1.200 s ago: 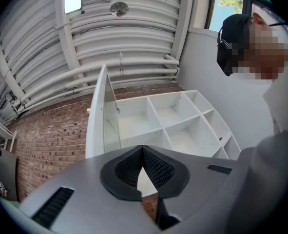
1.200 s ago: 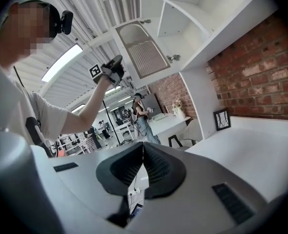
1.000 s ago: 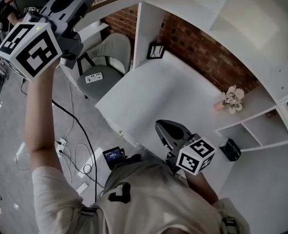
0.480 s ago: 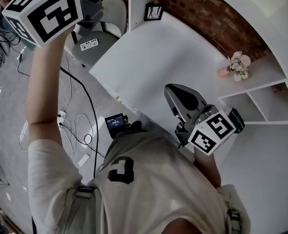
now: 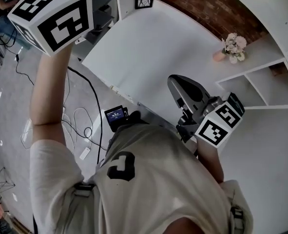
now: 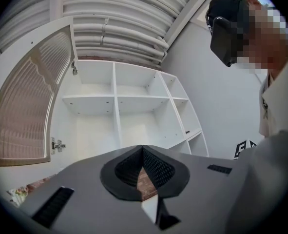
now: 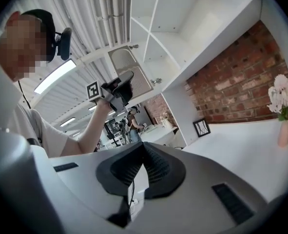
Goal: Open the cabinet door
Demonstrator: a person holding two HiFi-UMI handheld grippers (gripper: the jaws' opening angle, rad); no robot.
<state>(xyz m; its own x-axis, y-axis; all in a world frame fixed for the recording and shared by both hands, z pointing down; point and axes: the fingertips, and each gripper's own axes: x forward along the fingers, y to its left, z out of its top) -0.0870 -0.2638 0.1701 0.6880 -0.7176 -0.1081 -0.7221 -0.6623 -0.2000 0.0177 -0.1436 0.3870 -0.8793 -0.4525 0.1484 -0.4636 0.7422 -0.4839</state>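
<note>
The left claw (image 6: pixel 143 149) is closed with nothing in it, raised high and pointing at the white cabinet (image 6: pixel 117 112). The door (image 6: pixel 29 116), with a slatted panel, stands swung open up and to the left of the jaws, clear of them, a hinge (image 6: pixel 58 144) showing at its edge. The right claw (image 7: pixel 143 145) is also closed and empty, low over the desk (image 5: pixel 148 52), well apart from the door.

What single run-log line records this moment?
cabinet door: open | left tool: shut, empty | right tool: shut, empty
</note>
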